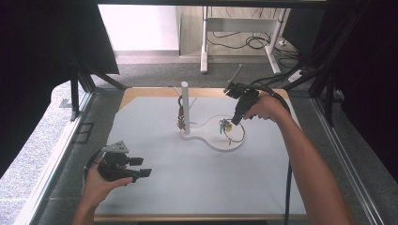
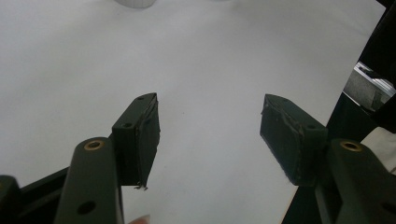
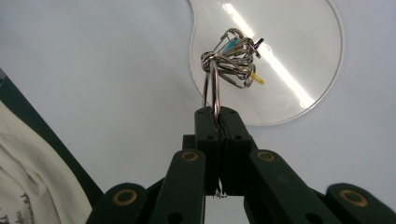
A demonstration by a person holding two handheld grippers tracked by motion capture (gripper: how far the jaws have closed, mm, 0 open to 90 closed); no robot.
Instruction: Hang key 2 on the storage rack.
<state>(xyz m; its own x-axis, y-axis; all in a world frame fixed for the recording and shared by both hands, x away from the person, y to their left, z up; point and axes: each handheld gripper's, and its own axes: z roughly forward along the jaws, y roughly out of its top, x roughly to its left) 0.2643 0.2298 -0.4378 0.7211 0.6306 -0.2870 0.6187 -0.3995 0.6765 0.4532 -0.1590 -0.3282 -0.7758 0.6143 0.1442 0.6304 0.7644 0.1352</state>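
My right gripper (image 3: pixel 217 114) pinches the key ring (image 3: pixel 211 88) above the white stand (image 1: pixel 213 140), ready for hanging; left gripper (image 2: pixel 210 135), spread, waits aside.

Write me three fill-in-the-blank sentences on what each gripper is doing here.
1. The right gripper is shut on a metal ____ that carries a bunch of clips.
2. The left gripper has its jaws ____, with nothing between them.
3. The clips hang over the round part of the white ____, which bears an upright post.

Missing words: ring; open; base
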